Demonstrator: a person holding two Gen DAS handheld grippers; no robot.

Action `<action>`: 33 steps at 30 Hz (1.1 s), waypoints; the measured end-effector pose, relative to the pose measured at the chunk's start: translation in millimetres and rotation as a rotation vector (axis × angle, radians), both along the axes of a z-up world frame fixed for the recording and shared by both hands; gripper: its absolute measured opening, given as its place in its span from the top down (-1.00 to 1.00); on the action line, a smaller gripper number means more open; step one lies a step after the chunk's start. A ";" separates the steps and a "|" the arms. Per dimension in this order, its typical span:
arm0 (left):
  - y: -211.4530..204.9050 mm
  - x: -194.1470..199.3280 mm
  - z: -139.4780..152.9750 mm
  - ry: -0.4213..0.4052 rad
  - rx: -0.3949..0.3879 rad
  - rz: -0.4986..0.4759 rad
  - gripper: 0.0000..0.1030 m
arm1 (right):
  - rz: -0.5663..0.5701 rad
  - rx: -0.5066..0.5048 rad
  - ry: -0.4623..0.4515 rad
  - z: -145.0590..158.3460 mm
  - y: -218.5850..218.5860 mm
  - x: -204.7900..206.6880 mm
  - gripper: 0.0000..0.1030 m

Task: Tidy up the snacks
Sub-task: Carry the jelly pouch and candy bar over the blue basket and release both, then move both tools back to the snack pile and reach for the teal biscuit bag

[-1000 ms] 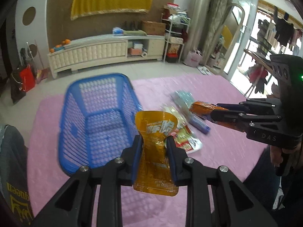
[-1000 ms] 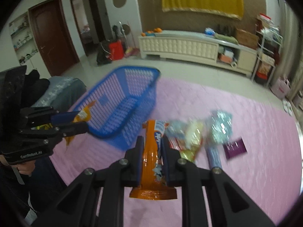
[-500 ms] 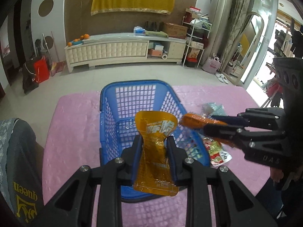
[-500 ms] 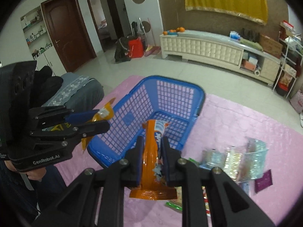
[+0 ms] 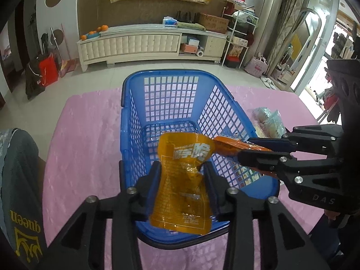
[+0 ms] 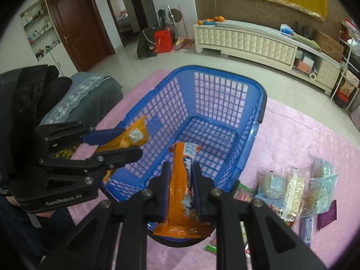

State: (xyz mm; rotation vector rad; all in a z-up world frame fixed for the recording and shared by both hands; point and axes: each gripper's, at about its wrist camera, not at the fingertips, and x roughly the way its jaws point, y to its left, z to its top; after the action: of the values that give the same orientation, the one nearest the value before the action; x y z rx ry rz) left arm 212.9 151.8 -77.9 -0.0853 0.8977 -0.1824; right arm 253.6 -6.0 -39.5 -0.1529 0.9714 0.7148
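An empty blue plastic basket [image 5: 177,94] [image 6: 225,85] stands on the pink cloth. My left gripper [image 5: 182,168] is shut on a yellow-orange snack pouch [image 5: 184,180] and holds it above the basket's near end; it shows from the side in the right wrist view [image 6: 121,144]. My right gripper [image 6: 181,171] is shut on an orange snack bar wrapper [image 6: 182,193] above the basket's near edge; it also shows in the left wrist view [image 5: 243,150], close to the right of the pouch.
Several loose snack packets [image 6: 290,186] lie on the pink cloth [image 6: 292,130] to the right of the basket, some visible in the left wrist view [image 5: 267,119]. A grey garment [image 5: 20,180] lies at the left. A white cabinet [image 5: 153,42] stands beyond.
Both grippers have swung from the snack pile to over the basket, each still holding its snack, and now sit closer together above its near end.
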 end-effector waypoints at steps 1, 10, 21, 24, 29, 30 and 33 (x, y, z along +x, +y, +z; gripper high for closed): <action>-0.2 -2.3 1.6 -0.002 -0.004 0.002 0.24 | -0.005 -0.014 -0.002 -1.1 -0.6 -1.4 0.56; -0.7 -22.7 12.9 -0.024 0.022 0.033 -0.21 | -0.068 0.008 -0.034 13.8 -23.6 -11.8 -0.57; -42.3 -60.7 49.2 -0.099 0.057 -0.008 -0.37 | -0.122 0.024 -0.080 41.5 -76.7 -40.5 -0.61; -59.7 -65.3 54.3 -0.112 0.066 -0.029 -0.42 | -0.147 0.035 -0.093 47.1 -97.1 -48.1 -0.62; -95.4 -70.2 55.5 -0.117 0.077 -0.075 -0.47 | -0.204 0.043 -0.088 46.5 -135.2 -57.0 -0.62; -103.0 -70.0 54.2 -0.115 0.078 -0.086 -0.50 | -0.216 0.044 -0.085 44.5 -142.8 -58.3 -0.62; -125.8 -70.1 45.6 -0.105 0.090 -0.110 -0.54 | -0.249 0.040 -0.072 36.0 -163.2 -61.4 -0.62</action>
State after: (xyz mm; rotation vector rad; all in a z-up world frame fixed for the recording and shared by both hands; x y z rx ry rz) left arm 142.8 26.0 -32.4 0.0572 0.8055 -0.2463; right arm 192.2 -169.2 -3.4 -0.0211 0.8879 0.4960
